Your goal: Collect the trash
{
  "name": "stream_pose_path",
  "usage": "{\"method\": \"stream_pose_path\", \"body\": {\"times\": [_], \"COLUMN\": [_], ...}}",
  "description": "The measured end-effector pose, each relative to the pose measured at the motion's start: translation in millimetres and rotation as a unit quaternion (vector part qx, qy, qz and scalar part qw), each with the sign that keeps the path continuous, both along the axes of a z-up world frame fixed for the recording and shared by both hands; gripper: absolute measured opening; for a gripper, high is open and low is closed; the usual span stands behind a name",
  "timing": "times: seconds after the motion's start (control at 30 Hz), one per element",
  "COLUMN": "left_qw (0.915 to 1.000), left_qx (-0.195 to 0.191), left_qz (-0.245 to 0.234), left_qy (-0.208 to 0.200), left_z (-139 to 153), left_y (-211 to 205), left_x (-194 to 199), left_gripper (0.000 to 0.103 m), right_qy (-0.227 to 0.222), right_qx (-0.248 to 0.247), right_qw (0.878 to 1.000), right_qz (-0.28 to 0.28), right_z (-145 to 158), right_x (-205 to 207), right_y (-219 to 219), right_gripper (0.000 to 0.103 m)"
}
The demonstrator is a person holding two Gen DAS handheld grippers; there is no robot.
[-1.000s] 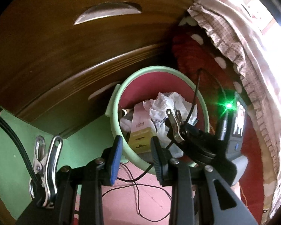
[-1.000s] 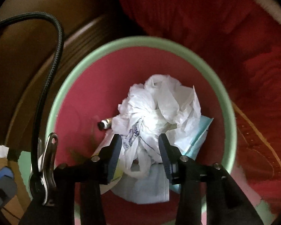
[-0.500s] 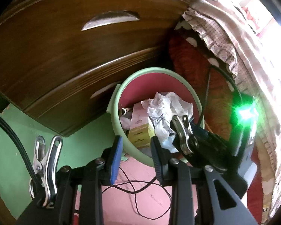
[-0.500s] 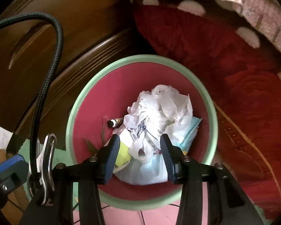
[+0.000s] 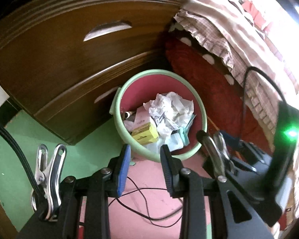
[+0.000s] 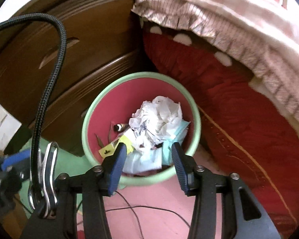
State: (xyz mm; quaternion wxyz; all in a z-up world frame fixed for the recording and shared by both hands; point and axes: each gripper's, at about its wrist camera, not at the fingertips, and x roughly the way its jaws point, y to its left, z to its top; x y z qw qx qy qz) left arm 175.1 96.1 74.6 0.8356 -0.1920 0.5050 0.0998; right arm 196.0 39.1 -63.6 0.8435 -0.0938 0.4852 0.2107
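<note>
Crumpled white paper (image 6: 157, 115) is seen lying in the green-rimmed bin (image 6: 89, 115) beside the wooden drawers (image 5: 69, 59), no clear long axis. Right gripper (image 6: 148, 165) is spreading, nothing between its jaws; left gripper (image 5: 144, 167) is held partly parted, empty.

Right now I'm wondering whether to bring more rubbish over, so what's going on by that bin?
A person is holding two grippers above the green-rimmed bin, which stands on the floor between a wooden drawer unit and a red bedcover. Crumpled white paper lies on top of the trash inside, beside a yellow box. The right gripper is opening with nothing between its fingers. The left gripper is open and empty too.
</note>
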Motion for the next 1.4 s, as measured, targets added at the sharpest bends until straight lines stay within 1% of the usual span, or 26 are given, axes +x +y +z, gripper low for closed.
{"method": "stream_pose_path", "body": {"times": [0.1,0.37,0.53,0.73,0.87,1.0,1.17,1.3,1.4], "left_qw": [1.0,1.0,0.9999,0.9994,0.9993,0.9987,0.9987,0.9988,0.9988], "left_qx": [0.006,0.006,0.01,0.021,0.03,0.044,0.044,0.042,0.044], "left_qz": [-0.004,-0.005,-0.01,-0.024,-0.017,-0.015,-0.001,0.001,-0.004], "left_qy": [0.001,0.004,0.003,0.013,0.017,0.022,0.024,0.025,0.023], "left_z": [2,7,9,7,8,5,2,0,1], "left_y": [0,-4,-13,-24,-30,-38,-39,-42,-44], "left_x": [-6,-15,-19,-33,-46,-53,-59,-58,-55], "left_gripper": [0.031,0.032,0.032,0.033,0.033,0.033,0.033,0.033,0.033], "right_qy": [-0.011,-0.035,-0.026,-0.019,-0.013,-0.021,-0.046,-0.027,-0.031], "right_qx": [-0.002,-0.008,0.004,-0.007,0.001,0.0,0.008,0.024,0.022], "right_qw": [1.0,0.999,1.0,1.0,1.0,1.0,0.999,0.999,0.999], "right_qz": [0.004,0.007,-0.014,-0.018,-0.018,-0.011,-0.011,-0.018,-0.014], "right_z": [12,48,65,77,79,79,74,60,55], "right_x": [-12,-41,-58,-81,-95,-104,-105,-99,-94], "right_y": [-4,-20,-40,-56,-61,-64,-72,-75,-73], "right_gripper": [0.058,0.058,0.058,0.058,0.058,0.058,0.058,0.058,0.058]}}
